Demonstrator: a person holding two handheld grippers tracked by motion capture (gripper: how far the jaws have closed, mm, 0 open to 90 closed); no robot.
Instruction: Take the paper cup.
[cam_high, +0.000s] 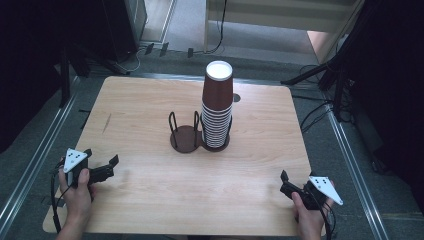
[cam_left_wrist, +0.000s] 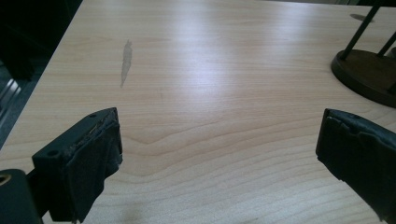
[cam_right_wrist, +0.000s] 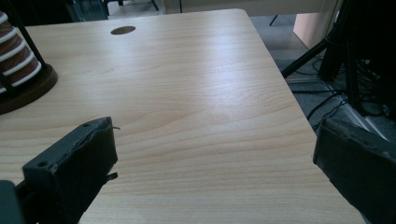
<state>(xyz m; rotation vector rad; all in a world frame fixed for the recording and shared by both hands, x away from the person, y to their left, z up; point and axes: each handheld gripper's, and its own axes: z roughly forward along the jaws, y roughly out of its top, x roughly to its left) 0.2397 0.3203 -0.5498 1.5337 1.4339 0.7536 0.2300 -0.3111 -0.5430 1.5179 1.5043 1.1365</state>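
Your left gripper (cam_high: 102, 169) sits at about eight o'clock on the wooden table (cam_high: 150, 200), jaws spread wide with only bare wood between them. Your right gripper (cam_high: 290, 187) rests at about four o'clock, jaws just as wide and gripping nothing. The stack of brown paper cups (cam_high: 217, 107) stands upside down in the right bay of the dark wire cup holder (cam_high: 186, 137) at the table's centre, well apart from both grippers. The holder's left bay holds no cups. A small round hole (cam_right_wrist: 123, 30) lies in the tabletop at about one o'clock from the stack.
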